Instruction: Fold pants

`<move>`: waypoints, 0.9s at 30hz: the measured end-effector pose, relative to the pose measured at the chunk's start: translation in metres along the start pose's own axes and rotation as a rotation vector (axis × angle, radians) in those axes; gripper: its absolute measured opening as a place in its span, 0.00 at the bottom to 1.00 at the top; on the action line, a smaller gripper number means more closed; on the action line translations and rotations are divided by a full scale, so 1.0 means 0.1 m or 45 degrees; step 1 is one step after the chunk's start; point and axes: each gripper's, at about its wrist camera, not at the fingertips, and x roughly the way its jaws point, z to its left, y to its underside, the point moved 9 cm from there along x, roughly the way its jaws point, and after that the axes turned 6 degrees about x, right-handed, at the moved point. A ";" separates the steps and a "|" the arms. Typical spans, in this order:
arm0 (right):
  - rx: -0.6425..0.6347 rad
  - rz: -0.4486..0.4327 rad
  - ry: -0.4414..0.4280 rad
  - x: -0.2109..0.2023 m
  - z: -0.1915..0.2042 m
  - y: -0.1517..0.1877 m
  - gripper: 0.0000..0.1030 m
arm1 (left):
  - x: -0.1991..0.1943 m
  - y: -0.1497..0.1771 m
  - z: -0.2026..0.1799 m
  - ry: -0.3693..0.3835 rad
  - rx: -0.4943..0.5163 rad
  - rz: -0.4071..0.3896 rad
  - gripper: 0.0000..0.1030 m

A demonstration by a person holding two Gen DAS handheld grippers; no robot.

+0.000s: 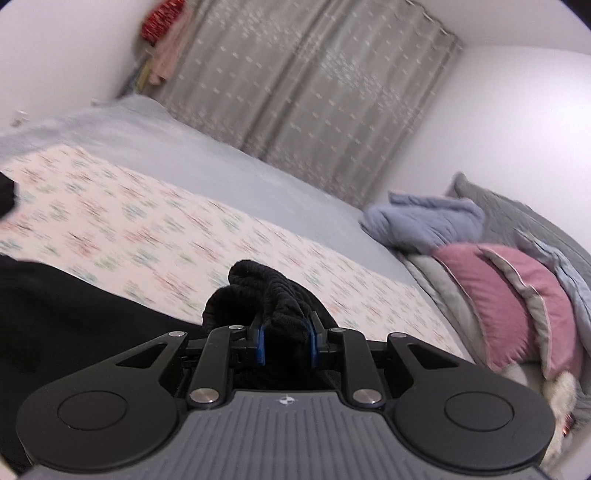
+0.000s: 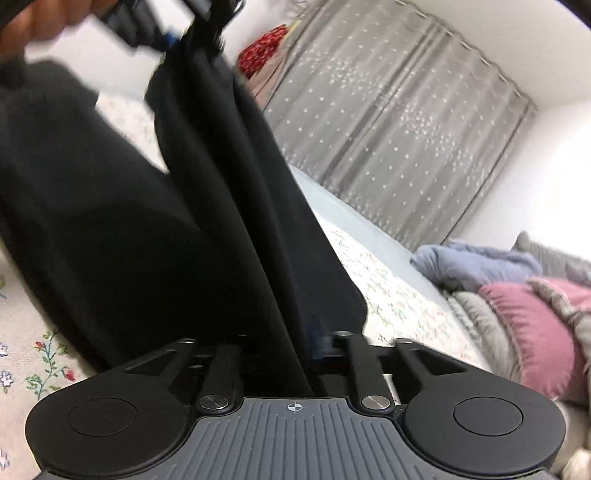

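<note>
My left gripper (image 1: 287,341) is clamped on a bunched, ribbed bit of the black pants (image 1: 266,295), the blue pads (image 1: 260,345) pressing in from both sides and the fabric bulging up above them. From that camera more of the black cloth spreads low at the left, over the floral sheet (image 1: 147,236) that covers the near part of the bed (image 1: 236,162). My right gripper (image 2: 295,347) is buried in the same pants (image 2: 207,229): black cloth drapes straight down through the gap between its fingers, and only one blue pad (image 2: 318,339) peeks out at the right, so I cannot tell whether that one is closed on the cloth or just sitting under it. In the right view the pants hang lifted, stretched from my left gripper (image 2: 173,33), blurred at the top left with my hand (image 2: 48,22) behind it, down to the right gripper, with the floral sheet showing beneath and to either side. A grey curtain (image 1: 314,85) hangs behind the bed, a pink pillow (image 1: 513,302) and a crumpled blue blanket (image 1: 424,218) lie at the right, and something red (image 1: 162,18) hangs by the curtain's edge. Both views are motion-blurred.
</note>
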 end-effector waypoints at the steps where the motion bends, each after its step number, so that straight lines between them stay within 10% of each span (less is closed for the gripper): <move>1: 0.004 0.026 -0.014 0.05 0.05 0.03 0.24 | -0.04 -0.03 0.12 -0.024 -0.014 -0.011 0.40; 6: 0.039 0.041 -0.144 0.05 0.33 -0.02 0.08 | -0.23 -0.16 0.65 -0.145 -0.024 -0.035 0.40; 15: -0.039 -0.093 -0.218 -0.08 0.81 -0.38 0.05 | -0.66 -0.44 1.06 -0.198 0.051 -0.181 0.40; 22: -0.199 -0.001 -0.232 -0.08 1.10 -0.17 0.09 | -0.25 0.29 1.63 -0.370 0.155 0.372 0.42; 27: -0.225 0.007 -0.261 -0.11 1.12 -0.20 0.11 | -0.47 0.23 1.65 -0.359 0.059 0.332 0.51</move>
